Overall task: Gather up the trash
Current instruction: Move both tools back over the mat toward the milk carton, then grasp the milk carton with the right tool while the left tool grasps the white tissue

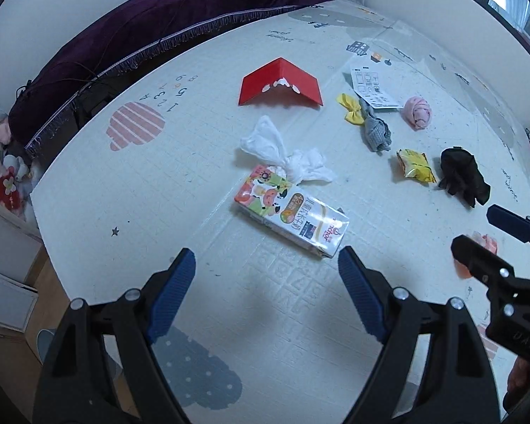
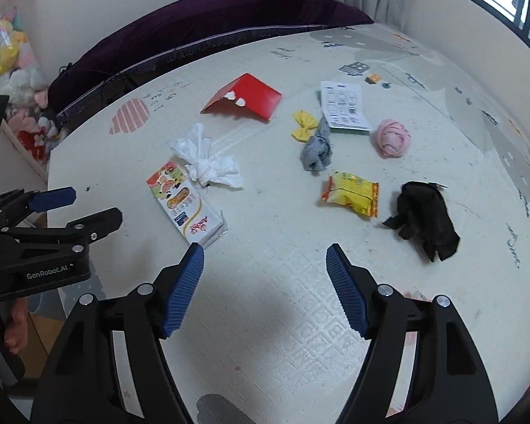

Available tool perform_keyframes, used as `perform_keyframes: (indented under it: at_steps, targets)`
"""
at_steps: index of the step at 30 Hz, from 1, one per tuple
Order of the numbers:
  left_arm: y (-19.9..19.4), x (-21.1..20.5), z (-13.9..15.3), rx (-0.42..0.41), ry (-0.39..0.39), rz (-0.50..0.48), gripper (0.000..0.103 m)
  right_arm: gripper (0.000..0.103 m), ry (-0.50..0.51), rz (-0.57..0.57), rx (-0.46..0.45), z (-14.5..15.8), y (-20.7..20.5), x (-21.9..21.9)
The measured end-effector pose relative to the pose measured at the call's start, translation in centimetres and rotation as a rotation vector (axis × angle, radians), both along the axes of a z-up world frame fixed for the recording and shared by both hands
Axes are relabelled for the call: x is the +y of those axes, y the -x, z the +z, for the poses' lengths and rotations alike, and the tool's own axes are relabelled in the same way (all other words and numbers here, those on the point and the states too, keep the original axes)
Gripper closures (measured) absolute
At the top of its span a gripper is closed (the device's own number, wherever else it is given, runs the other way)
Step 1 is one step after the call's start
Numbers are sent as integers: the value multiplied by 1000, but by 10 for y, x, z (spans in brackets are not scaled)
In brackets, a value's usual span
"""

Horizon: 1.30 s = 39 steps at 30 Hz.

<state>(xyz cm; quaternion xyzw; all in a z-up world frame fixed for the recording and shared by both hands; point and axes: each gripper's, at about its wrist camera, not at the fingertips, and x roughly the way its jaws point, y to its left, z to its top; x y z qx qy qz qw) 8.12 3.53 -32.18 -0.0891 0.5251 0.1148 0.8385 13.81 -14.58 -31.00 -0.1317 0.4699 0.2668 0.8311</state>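
While both the left gripper [image 1: 266,270] and right gripper [image 2: 265,265] gape wide and empty, milk carton [image 1: 291,212], tissue [image 1: 282,152], snack wrapper [image 2: 351,194] lie mid-frame on mat [image 1: 159,194].

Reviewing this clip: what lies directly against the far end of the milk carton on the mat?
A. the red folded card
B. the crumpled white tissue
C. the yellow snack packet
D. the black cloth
B: the white tissue overlaps the far end of the carton, while the snack packet, red card and black cloth lie apart from it.
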Motion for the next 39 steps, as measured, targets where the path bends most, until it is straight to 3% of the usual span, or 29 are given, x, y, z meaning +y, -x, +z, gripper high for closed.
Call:
perform_keyframes:
  at_steps: [8, 17, 18, 19, 21, 23, 31, 39]
  targets:
    - [18, 44, -27, 51, -60, 55, 20, 34, 25, 218, 7, -44, 0, 81]
    - [12, 68, -64, 72, -45, 46, 20, 34, 125, 305, -11, -99, -16, 131]
    - [10, 69, -65, 70, -42, 41, 20, 35, 130, 315, -5, -102, -16, 132]
    - [8, 69, -66, 69, -41, 37, 20, 44, 137, 320, -3, -103, -16, 133]
    - [3, 69, -66, 67, -40, 24, 20, 51, 130, 313, 6, -101, -14, 129]
    - [-2, 68, -64, 62, -36, 11, 20, 51, 93, 284, 33, -92, -14, 121]
    - [-38, 52, -54, 17, -17, -58, 20, 53, -23, 75, -10, -35, -31, 72]
    - [-99, 19, -62, -38, -12, -168, 20, 54, -26, -31, -30, -34, -60, 48]
